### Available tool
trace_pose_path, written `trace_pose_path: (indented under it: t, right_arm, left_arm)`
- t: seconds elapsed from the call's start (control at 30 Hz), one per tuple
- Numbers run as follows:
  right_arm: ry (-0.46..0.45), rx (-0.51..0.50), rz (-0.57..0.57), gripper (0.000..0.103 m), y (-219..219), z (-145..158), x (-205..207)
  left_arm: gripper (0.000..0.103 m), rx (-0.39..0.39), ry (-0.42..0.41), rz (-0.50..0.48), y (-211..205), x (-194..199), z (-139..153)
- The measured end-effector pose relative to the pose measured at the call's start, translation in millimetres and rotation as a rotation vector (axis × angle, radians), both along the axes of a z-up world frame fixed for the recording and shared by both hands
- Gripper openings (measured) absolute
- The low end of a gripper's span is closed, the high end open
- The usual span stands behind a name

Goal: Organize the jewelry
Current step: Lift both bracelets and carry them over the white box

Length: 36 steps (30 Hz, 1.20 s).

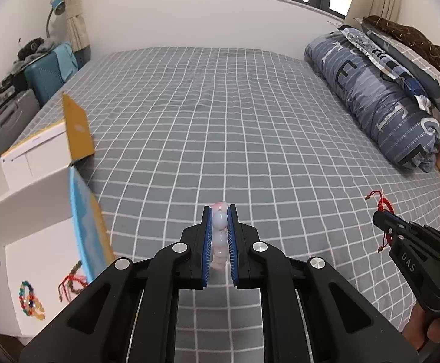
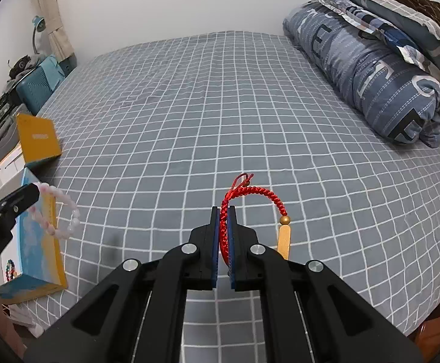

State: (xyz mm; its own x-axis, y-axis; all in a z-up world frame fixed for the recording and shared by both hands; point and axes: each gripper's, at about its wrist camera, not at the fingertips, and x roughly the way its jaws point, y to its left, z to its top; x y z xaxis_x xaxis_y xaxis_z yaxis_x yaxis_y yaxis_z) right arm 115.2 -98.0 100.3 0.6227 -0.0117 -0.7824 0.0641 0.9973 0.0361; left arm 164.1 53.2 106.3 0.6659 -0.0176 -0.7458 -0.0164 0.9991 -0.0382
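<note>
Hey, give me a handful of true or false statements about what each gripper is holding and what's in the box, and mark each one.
1. The left gripper is shut on a pink bead bracelet. True.
2. The right gripper is open with nothing in it. False: it is shut on a red braided bracelet.
3. The red braided bracelet carries a gold bead at one end. True.
4. The white box at the left holds no jewelry. False: a multicolored bead bracelet and another corded piece lie inside it.
5. The pink bead bracelet lies flat on the bed sheet. False: it is lifted, clamped between the left gripper's fingers.
</note>
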Motion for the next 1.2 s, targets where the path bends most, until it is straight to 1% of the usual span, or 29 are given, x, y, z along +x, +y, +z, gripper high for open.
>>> trace_pose_path:
  t: [0.17, 0.33, 0.43, 0.57, 0.67, 0.77, 1.0, 1.07, 1.2]
  right_arm:
    - [-0.001, -0.004, 0.023, 0.004, 24.5, 2.4, -7.8]
    - [-0.008, -0.007, 0.064, 0.004, 58.9, 8.9, -9.1]
    - [-0.008, 0.0, 0.098, 0.004, 82.1, 12.0, -6.6]
    - [-0.008, 0.003, 0.144, 0.004, 120.9, 15.3, 0.2]
    - [-0.011, 0.026, 0.197, 0.004, 153.9, 18.0, 3.5]
    - [-0.014, 0.038, 0.26, 0.004, 192.5, 20.3, 0.9]
    - [-0.018, 0.03, 0.41, 0.004, 284.7, 19.5, -9.0]
    - [-0.01, 0.028, 0.451, 0.004, 308.1, 15.8, -12.1]
    - [0.03, 0.011, 0.514, 0.004, 352.6, -4.7, -14.4]
  left_arm:
    - [0.01, -0.005, 0.002, 0.023, 20.4, -18.1, -0.9]
    - [0.01, -0.003, -0.017, 0.059, 45.0, -34.0, 10.1]
    - [0.01, 0.011, -0.036, 0.093, 67.3, -45.3, 21.1]
    - [0.01, 0.027, -0.059, 0.162, 109.1, -62.8, 35.0]
    - [0.01, 0.032, -0.062, 0.21, 136.9, -72.7, 37.9]
    - [0.01, 0.037, -0.056, 0.264, 168.4, -83.4, 35.9]
    - [0.01, 0.023, -0.013, 0.368, 241.2, -107.6, 16.6]
    - [0.01, 0.015, 0.003, 0.398, 261.3, -113.5, 9.7]
    - [0.01, 0.001, 0.036, 0.44, 293.0, -120.7, -6.7]
